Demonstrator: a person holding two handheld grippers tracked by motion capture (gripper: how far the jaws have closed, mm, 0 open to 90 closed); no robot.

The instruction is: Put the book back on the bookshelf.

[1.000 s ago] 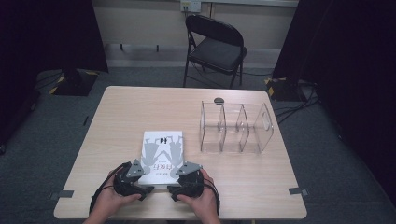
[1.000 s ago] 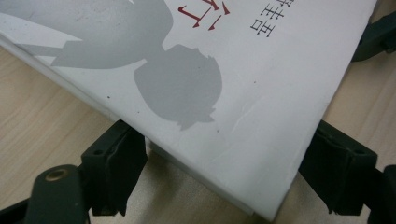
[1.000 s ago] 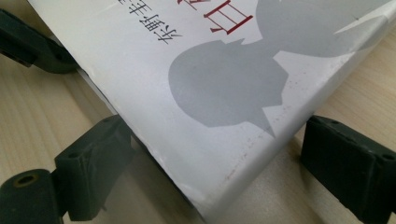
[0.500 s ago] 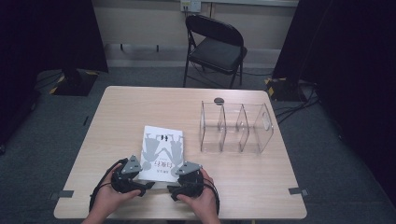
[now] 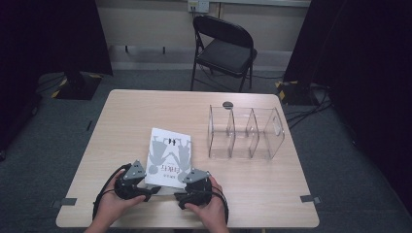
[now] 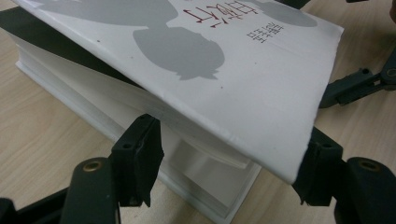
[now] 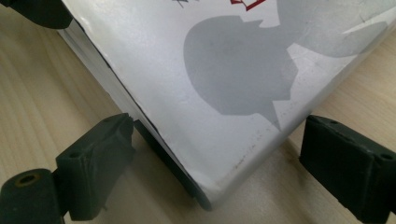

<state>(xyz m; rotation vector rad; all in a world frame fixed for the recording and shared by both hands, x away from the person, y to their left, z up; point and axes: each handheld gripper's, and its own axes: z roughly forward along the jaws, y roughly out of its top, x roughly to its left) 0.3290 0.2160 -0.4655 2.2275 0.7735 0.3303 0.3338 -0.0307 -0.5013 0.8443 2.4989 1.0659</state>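
**Gripping the near corners of a white book**

Lying flat near the front edge of the pale wooden table (image 5: 145,111) is a white paperback book with grey silhouette figures and red lettering on its cover (image 5: 168,156). Its near edge sits between the two hand-held grippers.

The left gripper (image 6: 226,170) has its black jaws about half open and they have just been closing. The lifted front cover and the pages under it lie between them. One pad (image 6: 140,149) meets the page edge, the other sits at the cover's corner. Whether they press yet cannot be told.

The right gripper (image 7: 219,158) stands with its jaws wide apart, straddling the book's other near corner. Both pads (image 7: 100,154) are clear of it, so it holds nothing.

A clear plastic divided organiser (image 5: 245,132) stands upright, well apart from the book, toward the table's right side. A black folding chair (image 5: 223,48) stands beyond the table.
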